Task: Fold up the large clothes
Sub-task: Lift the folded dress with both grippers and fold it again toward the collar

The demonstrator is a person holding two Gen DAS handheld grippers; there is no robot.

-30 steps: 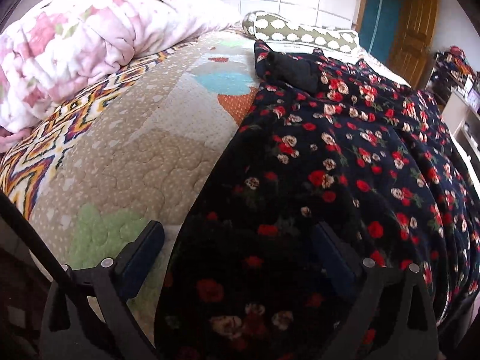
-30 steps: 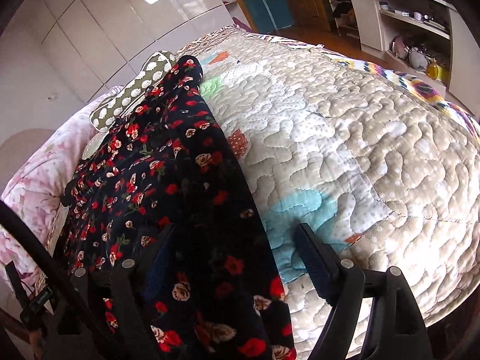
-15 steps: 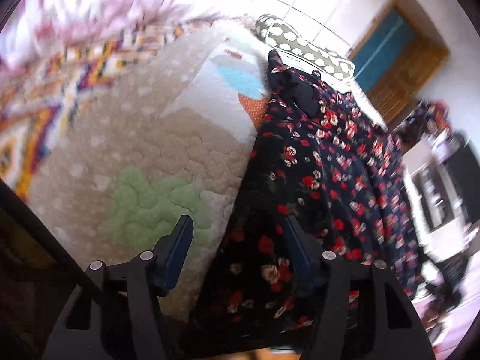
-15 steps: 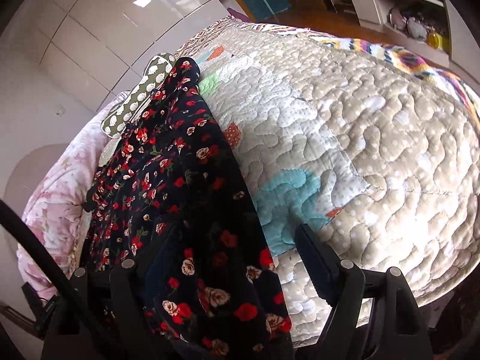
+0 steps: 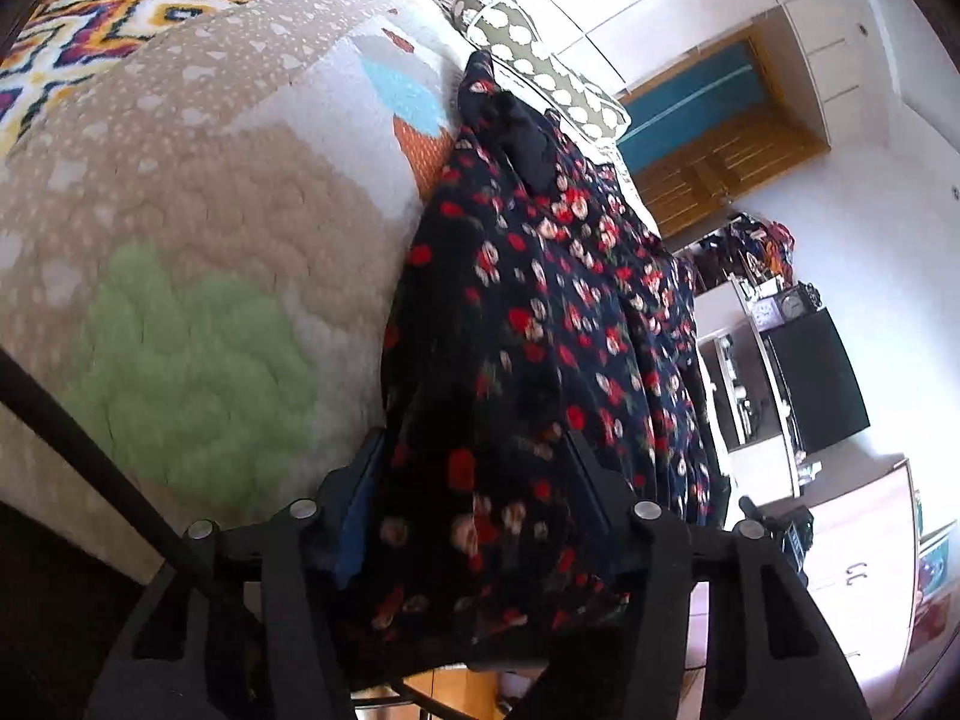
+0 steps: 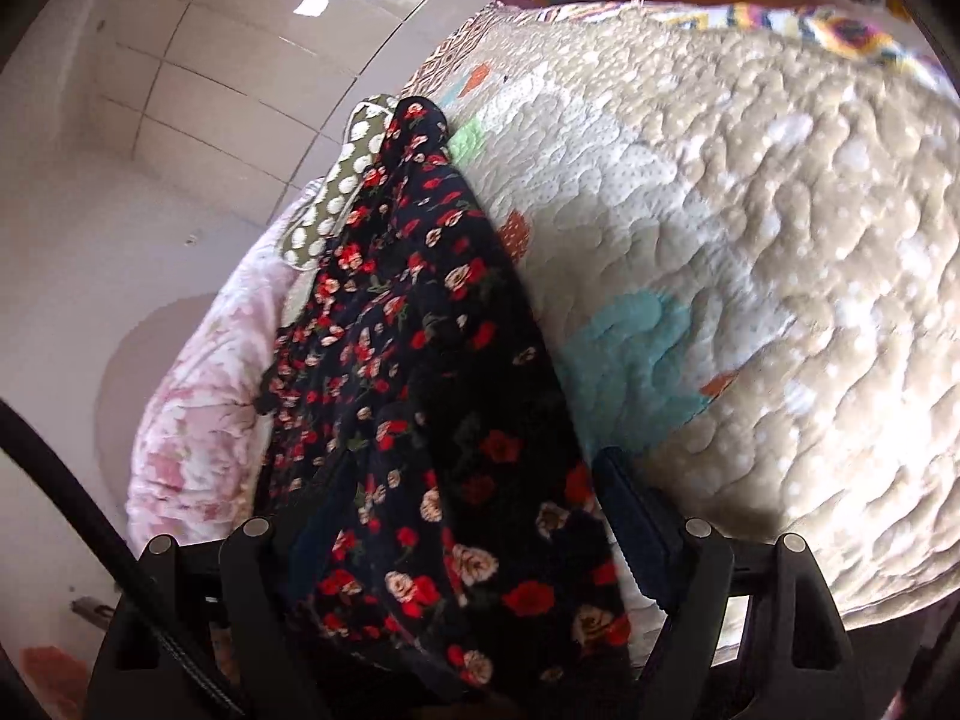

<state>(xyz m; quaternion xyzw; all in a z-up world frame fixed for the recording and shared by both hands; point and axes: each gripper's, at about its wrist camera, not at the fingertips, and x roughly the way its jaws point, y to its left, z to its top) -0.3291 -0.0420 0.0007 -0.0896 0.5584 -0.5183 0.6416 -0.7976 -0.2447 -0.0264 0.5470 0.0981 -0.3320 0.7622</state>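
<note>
A large black dress with red and cream flowers (image 5: 558,300) lies lengthwise on the quilted bed and hangs over its near edge. My left gripper (image 5: 474,498) has the dress hem bunched between its fingers, which stand partly apart around the cloth. The same dress (image 6: 414,324) shows in the right wrist view. My right gripper (image 6: 474,516) has the other hem corner bunched between its fingers. Both hem corners are lifted off the bed edge. The far end of the dress reaches the pillow.
The patchwork quilt (image 5: 198,192) covers the bed. A spotted olive pillow (image 5: 528,54) lies at the head. A pink floral duvet (image 6: 204,396) is piled beside the dress. A wooden door (image 5: 714,150) and shelves with a black screen (image 5: 822,378) stand beyond.
Both grippers have narrowed around the dress hem and tilted, lifting the near end of the dress off the bed edge. The cloth now bunches between the fingers.
</note>
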